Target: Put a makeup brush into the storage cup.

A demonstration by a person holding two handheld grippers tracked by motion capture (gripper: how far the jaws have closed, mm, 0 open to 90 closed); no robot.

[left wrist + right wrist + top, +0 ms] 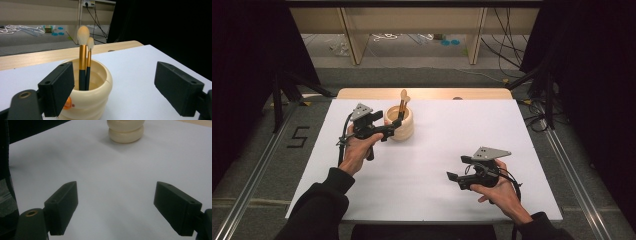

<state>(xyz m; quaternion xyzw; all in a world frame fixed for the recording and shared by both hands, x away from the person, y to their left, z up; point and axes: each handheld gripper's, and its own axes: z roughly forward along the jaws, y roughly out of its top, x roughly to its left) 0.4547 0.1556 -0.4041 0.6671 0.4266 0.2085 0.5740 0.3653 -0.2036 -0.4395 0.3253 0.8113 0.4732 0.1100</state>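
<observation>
A cream ribbed cup (401,126) stands on the white table top (437,150) toward the far left. Two makeup brushes (403,101) with black and gold handles stand upright in it. My left gripper (391,129) is level at the cup's left side, open, with nothing between its jaws. In the left gripper view the cup (87,100) and brushes (82,60) sit close ahead, behind the left jaw, and the left gripper (115,85) gapes wide. My right gripper (457,168) hovers open over bare table at the near right. In the right gripper view (115,207) the cup's base (125,131) lies far ahead.
A strip of wooden table (422,93) shows beyond the white top. Black curtains hang at both sides. Wooden furniture legs (354,40) and cables (507,45) lie on the floor behind. A metal rail (572,175) runs along the right of the table.
</observation>
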